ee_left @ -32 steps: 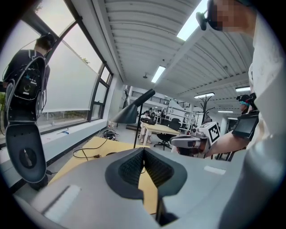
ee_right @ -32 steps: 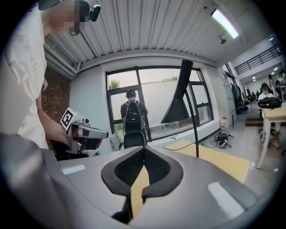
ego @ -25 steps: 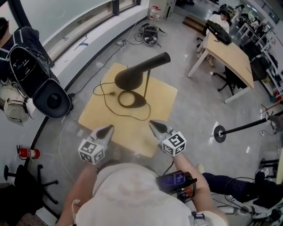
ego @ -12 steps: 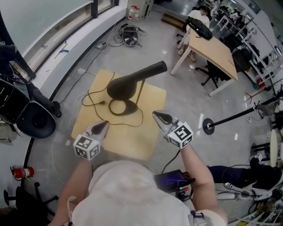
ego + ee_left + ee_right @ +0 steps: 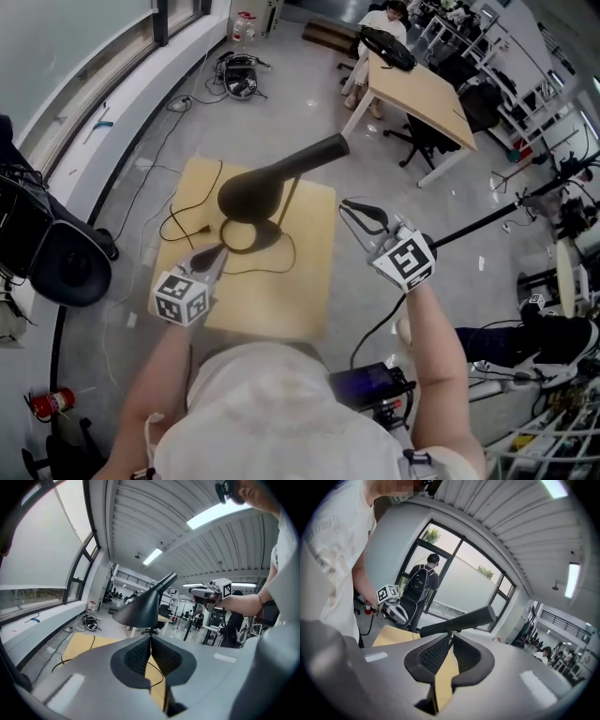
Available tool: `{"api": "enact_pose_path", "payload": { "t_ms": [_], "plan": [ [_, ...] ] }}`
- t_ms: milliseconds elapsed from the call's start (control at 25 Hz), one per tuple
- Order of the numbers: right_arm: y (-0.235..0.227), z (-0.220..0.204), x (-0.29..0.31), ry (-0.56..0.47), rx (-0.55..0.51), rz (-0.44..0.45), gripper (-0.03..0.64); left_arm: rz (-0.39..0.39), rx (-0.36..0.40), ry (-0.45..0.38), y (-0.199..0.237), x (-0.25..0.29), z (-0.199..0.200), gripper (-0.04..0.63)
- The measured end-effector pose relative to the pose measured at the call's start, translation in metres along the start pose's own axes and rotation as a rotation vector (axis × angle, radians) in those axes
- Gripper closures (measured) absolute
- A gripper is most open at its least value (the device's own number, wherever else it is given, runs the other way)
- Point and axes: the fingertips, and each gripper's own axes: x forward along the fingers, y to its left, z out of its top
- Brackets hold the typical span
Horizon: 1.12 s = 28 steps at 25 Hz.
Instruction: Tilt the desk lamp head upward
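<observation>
A black desk lamp stands on a small wooden table (image 5: 291, 291). Its cone head (image 5: 251, 191) faces down-left, its tube end (image 5: 326, 148) points up-right, and its ring base (image 5: 246, 236) lies flat with a cord (image 5: 176, 223). My left gripper (image 5: 214, 255) is shut and empty, just left of the base. My right gripper (image 5: 364, 217) hovers right of the lamp stem, jaws opening with nothing between them. In the left gripper view the lamp head (image 5: 140, 610) rises beyond the shut tips (image 5: 151, 641). In the right gripper view the lamp's tube (image 5: 459, 619) lies beyond the gripper (image 5: 452, 640).
A larger wooden desk (image 5: 417, 94) stands far right with a seated person behind it. A black round bag (image 5: 66, 267) sits left of the table. Cables (image 5: 239, 75) lie on the floor. A stand pole (image 5: 487, 216) reaches in from the right. A person with a backpack (image 5: 423, 581) stands by the window.
My right gripper has risen and moved right, and its jaws have parted slightly. My left gripper stays shut near the base. The lamp's tilt looks unchanged.
</observation>
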Motion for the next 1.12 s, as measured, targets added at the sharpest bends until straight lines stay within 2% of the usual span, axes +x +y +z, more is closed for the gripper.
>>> {"api": "enact_pose_path", "payload": {
  "t_ms": [240,400,680,800,880,1000,1120],
  "plan": [
    [-0.032,0.017,-0.002,0.048,-0.065,-0.02,0.551,-0.003,-0.003,-0.002,0.013,0.015,0.011,0.594],
    [-0.057,0.029,-0.007,0.063,-0.158,-0.016,0.534,0.026,0.001,-0.012,0.014,0.022,0.019,0.594],
    [-0.072,0.041,0.006,0.076,-0.303,0.043,0.515,0.076,-0.034,-0.007,0.024,0.032,0.011,0.584],
    [-0.077,0.046,0.009,0.06,-0.33,0.078,0.501,0.093,-0.072,-0.009,0.027,0.037,0.008,0.569],
    [-0.081,0.047,0.01,0.054,-0.347,0.113,0.486,0.098,-0.111,-0.016,0.029,0.041,0.007,0.54],
    [-0.084,0.049,0.013,0.057,-0.389,0.179,0.423,0.083,-0.157,-0.025,0.03,0.05,0.007,0.481],
    [-0.085,0.05,0.023,0.096,-0.496,0.207,0.361,0.051,-0.219,-0.009,0.036,0.06,0.004,0.403]
  ]
}}
